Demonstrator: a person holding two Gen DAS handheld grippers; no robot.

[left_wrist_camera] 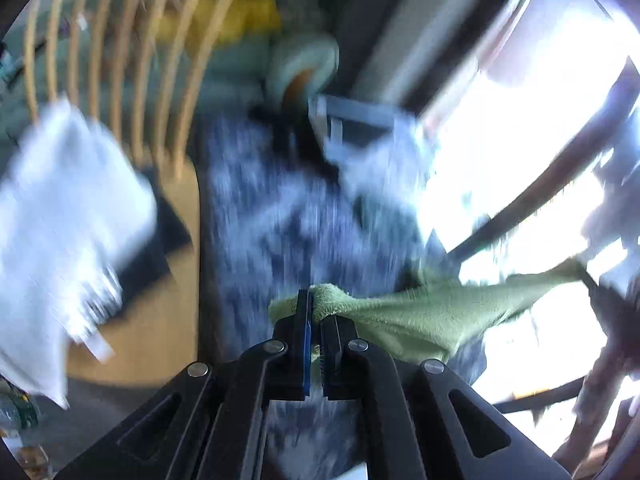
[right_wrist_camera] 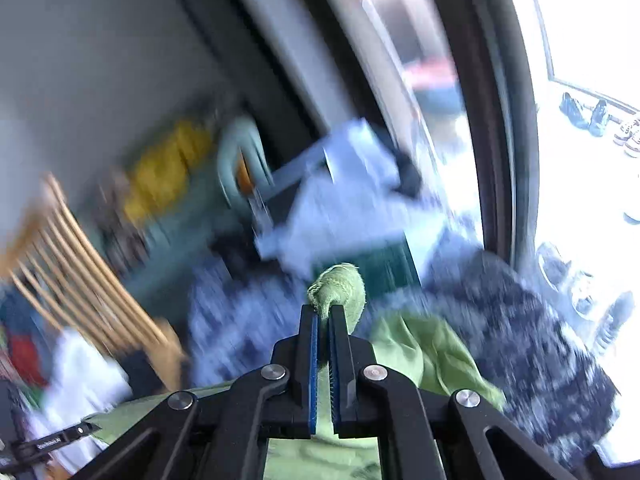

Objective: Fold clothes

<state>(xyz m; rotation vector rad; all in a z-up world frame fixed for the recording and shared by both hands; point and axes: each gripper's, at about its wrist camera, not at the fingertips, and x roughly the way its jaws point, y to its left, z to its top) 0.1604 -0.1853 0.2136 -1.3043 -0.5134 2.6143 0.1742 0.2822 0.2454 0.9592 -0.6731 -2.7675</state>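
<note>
A green terry cloth hangs in the air, held at two corners. My left gripper is shut on one corner, and the cloth stretches from it to the right toward the far corner. My right gripper is shut on another corner of the green cloth, which bunches out past the fingertips and drapes down below and to the right. Both views are blurred by motion.
A blue-and-white patterned rug lies below. A wooden slat-back chair stands at left, with white folded cloth beside it. A pale blue frame or stool stands ahead. A bright glass door is at right.
</note>
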